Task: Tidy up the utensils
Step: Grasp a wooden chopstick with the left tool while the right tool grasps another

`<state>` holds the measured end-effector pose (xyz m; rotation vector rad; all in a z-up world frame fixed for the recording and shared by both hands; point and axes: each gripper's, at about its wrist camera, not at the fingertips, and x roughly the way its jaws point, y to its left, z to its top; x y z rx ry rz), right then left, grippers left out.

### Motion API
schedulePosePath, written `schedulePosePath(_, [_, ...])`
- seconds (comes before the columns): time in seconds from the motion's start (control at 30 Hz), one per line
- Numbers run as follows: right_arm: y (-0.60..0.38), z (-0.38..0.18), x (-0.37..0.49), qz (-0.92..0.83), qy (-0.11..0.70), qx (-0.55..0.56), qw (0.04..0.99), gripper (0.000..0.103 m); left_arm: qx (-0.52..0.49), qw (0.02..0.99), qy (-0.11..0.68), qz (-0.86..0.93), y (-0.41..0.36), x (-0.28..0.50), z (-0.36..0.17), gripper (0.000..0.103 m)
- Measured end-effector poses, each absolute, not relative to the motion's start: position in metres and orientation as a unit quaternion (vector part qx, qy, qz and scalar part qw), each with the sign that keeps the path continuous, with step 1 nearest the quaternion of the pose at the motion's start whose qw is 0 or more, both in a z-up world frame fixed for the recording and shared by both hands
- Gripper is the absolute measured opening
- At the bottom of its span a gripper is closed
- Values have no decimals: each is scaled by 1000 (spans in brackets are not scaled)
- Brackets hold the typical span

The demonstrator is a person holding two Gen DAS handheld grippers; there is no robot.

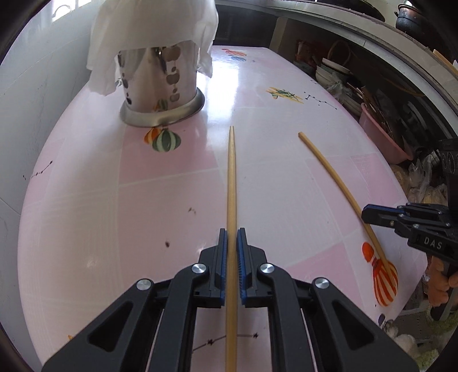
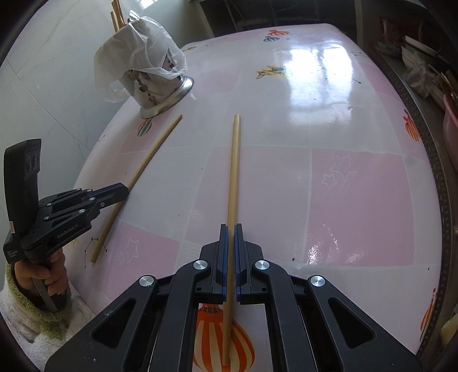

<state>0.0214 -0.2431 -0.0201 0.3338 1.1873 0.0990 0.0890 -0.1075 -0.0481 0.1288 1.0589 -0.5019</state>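
Observation:
Two bamboo chopsticks lie nearly parallel on the pink patterned table [image 1: 286,186]. My left gripper [image 1: 232,233] is shut on the left chopstick [image 1: 232,177], which runs straight out between its blue pads. In the right wrist view the right gripper [image 2: 231,229] is shut on the other chopstick [image 2: 233,171], gripped near its thick end. Each gripper also shows in the other's view: the right gripper [image 1: 365,214] on its chopstick [image 1: 332,171], and the left gripper [image 2: 126,193] on its chopstick [image 2: 151,151]. A perforated steel utensil holder [image 1: 163,85] stands at the far left, draped with a white plastic bag [image 1: 148,28].
A white tiled wall [image 1: 43,100] runs along the table's left side. Past the right edge, shelves hold bowls and a pink basin [image 1: 380,134]. A hand in a fleecy sleeve [image 2: 43,274] grips the left handle. Several chopsticks [image 2: 116,17] poke up behind the bagged holder [image 2: 154,88].

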Motion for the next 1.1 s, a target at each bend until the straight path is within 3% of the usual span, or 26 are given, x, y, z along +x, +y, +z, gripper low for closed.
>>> schedulePosePath(0.17, [-242, -21, 24, 58, 566, 153, 808, 7, 59, 817, 522, -240, -90, 85, -47, 7])
schedulePosePath(0.37, [-247, -14, 38, 62, 544, 161, 821, 21, 66, 820, 509, -254, -97, 102, -32, 22])
schedulePosePath(0.8, [-239, -24, 87, 56, 532, 124, 836, 21, 139, 818, 491, -266, -142, 156, -46, 26])
schedulePosePath(1.1, [-224, -31, 102, 45, 533, 72, 842, 7, 166, 821, 479, -263, -148, 159, -50, 23])
